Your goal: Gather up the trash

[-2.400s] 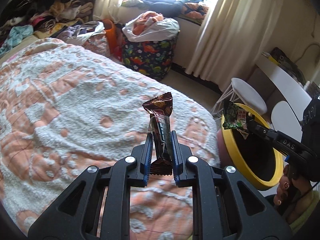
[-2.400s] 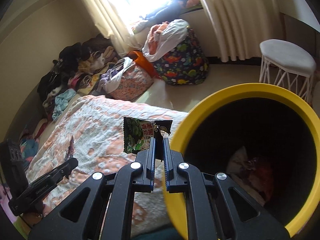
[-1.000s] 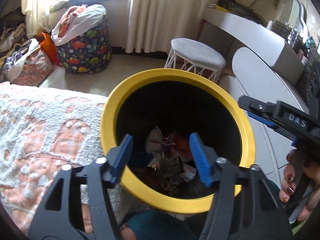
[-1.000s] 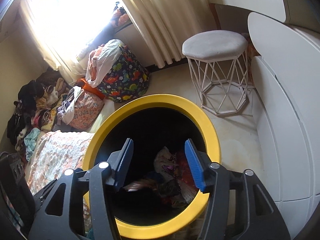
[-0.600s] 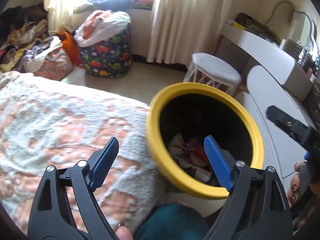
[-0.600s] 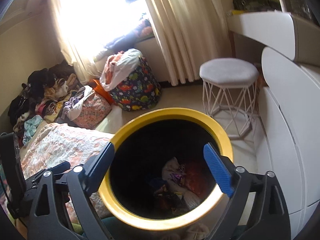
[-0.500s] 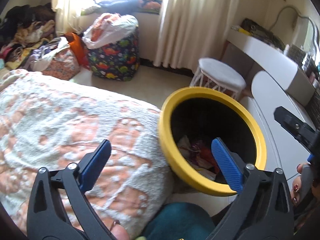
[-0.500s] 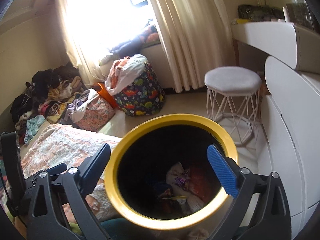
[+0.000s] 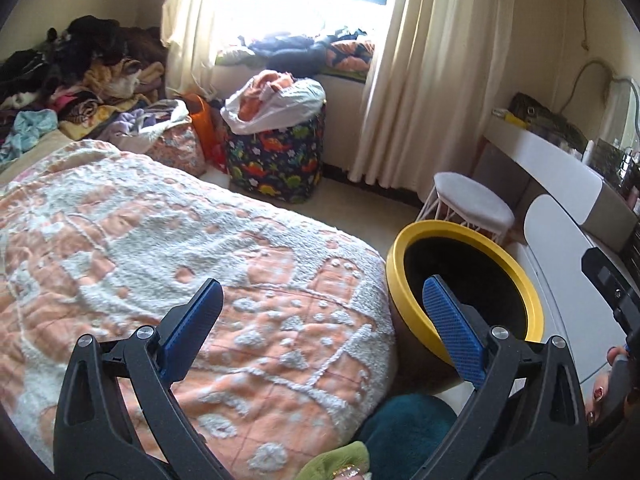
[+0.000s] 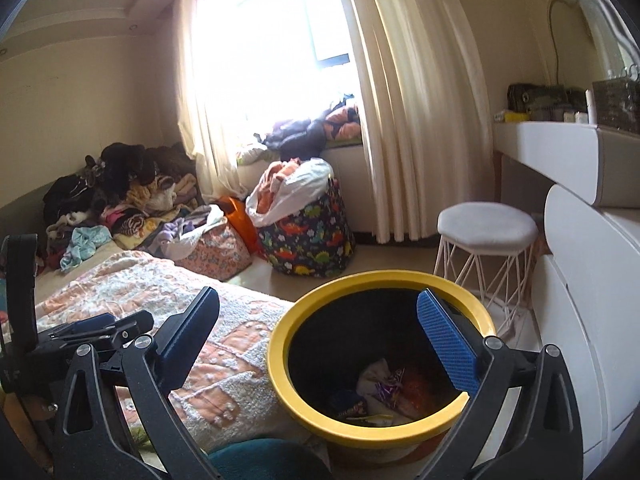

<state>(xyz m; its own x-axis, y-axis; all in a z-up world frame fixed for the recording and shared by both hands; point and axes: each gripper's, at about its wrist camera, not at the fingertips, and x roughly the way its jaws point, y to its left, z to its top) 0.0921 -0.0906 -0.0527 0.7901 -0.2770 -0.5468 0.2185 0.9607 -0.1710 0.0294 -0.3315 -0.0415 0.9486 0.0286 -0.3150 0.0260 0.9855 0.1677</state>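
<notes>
**Both claws empty, wrappers binned**

Left wrist view: the left gripper (image 9: pixel 320 304) gapes wide and empty – the brown wrapper it carried is gone. Beneath it lies the bedspread (image 9: pixel 120 240); the yellow bin (image 9: pixel 404 308) sits at its right finger.

Right wrist view: the right gripper (image 10: pixel 318 320) has likewise released – the trash (image 10: pixel 384 392) lies in the bin below, stool (image 10: pixel 486 228) beyond.

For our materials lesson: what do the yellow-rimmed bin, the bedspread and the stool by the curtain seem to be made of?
Bin: probably plastic, since its rim is smooth and evenly yellow. Bedspread: soft tufted fabric, with raised white pile on peach cloth. Stool: thin white wire legs, likely painted metal, under a matte padded seat.
</notes>
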